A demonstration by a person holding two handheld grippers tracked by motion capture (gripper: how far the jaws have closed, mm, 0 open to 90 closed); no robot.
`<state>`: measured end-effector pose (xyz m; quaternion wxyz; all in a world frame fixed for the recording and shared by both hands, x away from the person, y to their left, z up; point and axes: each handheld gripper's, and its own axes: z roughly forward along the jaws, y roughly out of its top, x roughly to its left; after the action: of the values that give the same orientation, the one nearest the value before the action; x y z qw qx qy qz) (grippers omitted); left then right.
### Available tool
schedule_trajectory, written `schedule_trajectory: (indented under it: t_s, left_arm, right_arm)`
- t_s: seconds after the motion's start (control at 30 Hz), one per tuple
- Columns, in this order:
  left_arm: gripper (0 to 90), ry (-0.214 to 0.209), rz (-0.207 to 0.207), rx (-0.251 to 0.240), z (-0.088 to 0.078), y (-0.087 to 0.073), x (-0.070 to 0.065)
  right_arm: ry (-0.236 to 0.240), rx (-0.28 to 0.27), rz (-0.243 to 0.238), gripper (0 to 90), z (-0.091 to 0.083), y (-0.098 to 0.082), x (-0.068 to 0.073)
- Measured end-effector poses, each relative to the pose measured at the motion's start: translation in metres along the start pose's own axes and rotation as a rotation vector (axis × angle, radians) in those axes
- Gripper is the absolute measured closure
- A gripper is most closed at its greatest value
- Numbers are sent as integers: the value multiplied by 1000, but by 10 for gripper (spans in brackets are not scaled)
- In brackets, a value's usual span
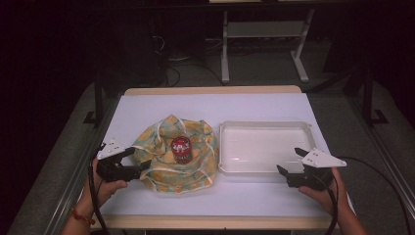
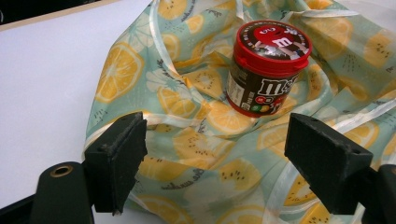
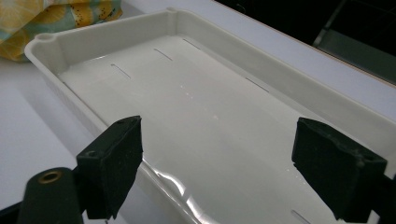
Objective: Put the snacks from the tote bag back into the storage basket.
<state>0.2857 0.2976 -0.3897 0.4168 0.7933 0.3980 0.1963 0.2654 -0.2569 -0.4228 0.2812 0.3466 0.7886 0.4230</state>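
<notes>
While both claws gape, left claw straddles cloth edge w/ jar beyond.

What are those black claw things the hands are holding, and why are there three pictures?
They are grabbing tools. A person holds one in each hand: the left tool and the right tool. Both are open and hold nothing.

The high view comes from a camera above the white table. The other two come from small cameras riding on the tools, so you look out between their black jaws.

On the table lies a crumpled cloth printed with lemon slices. A candy jar with a red lid stands on it; the left tool points at it. Beside the cloth sits an empty white tray, right in front of the right tool.
</notes>
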Motion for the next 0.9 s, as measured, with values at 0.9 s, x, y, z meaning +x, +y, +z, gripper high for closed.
schedule_trajectory:
  t_s: [0.9]
  left_arm:
    - [220,-48,-82,55,21,35,-18]
  right_arm:
    - [1,14,6,157,2,-2,-1]
